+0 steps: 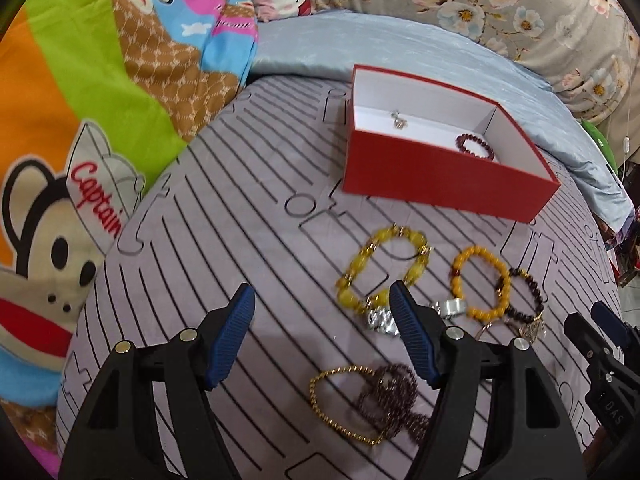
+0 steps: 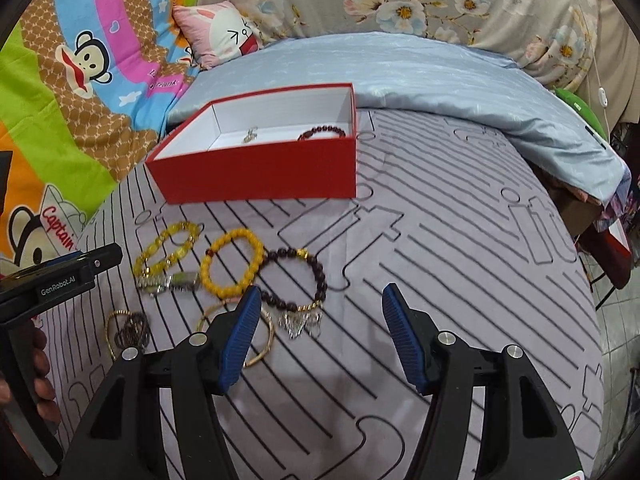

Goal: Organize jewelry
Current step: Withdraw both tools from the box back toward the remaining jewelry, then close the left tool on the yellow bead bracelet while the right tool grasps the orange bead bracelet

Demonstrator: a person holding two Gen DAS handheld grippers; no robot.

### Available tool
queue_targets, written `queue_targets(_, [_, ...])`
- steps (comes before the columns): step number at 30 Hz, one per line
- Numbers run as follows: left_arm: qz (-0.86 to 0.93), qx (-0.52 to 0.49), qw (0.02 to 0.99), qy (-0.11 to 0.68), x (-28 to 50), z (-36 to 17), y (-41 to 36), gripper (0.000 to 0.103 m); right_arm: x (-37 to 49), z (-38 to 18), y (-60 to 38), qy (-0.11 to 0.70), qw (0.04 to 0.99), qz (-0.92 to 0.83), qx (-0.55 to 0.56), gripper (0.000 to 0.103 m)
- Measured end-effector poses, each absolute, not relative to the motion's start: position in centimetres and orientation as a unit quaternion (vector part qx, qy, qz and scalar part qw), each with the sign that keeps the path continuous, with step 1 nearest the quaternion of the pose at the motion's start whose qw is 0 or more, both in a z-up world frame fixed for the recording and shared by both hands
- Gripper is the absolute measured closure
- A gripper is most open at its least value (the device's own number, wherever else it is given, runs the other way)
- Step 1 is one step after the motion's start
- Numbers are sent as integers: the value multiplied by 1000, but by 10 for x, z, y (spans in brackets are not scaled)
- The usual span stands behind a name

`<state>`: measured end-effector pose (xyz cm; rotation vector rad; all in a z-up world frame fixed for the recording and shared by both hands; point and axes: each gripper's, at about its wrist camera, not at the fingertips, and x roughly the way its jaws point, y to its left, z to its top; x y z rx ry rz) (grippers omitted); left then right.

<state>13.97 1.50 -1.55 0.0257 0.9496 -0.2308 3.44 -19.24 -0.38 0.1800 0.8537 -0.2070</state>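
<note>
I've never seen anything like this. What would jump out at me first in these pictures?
Probably the open red box on the striped grey sheet, with a dark bead bracelet and a small silver piece already inside. In front of it lie loose bracelets, the orange-yellow beaded one brightest. Below, each view shows two open blue-padded fingers, holding nothing.

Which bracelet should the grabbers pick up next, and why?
Probably the right gripper should dip onto the dark bead bracelet, just past its left fingertip. Both grippers are open and empty. The red box already holds a dark red bracelet and a small silver piece, while the yellow bracelets sit nearer the left gripper.
</note>
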Motion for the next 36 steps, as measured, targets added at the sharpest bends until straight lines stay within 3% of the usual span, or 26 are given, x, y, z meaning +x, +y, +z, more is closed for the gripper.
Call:
queue_targets(7, [-114,4,877,467,143,-22,13,37,36,-13,-185,425,896,-83,92,45])
queue_targets(9, [-117,2,877,466,148,-22,10,37,41,-13,-183,426,896,-74,98,54])
queue_targets(14, [-119,13,875,469,163,-31,-4,37,66,-10,-174,424,900,-53,89,59])
queue_targets(19, [-122,17,868,480,174,-43,-12,45,92,-16,-167,432,898,-38,76,66])
queue_targets(24, [-126,25,869,478,177,-47,-17,46,111,-24,-163,440,896,-31,56,66])
queue_targets(32, [-138,33,871,471,177,-47,-24,59,127,-38,-159,458,888,-22,34,89])
queue_targets(36, [-152,29,868,472,177,-45,-26,81,125,-40,-158,459,887,-21,31,96])
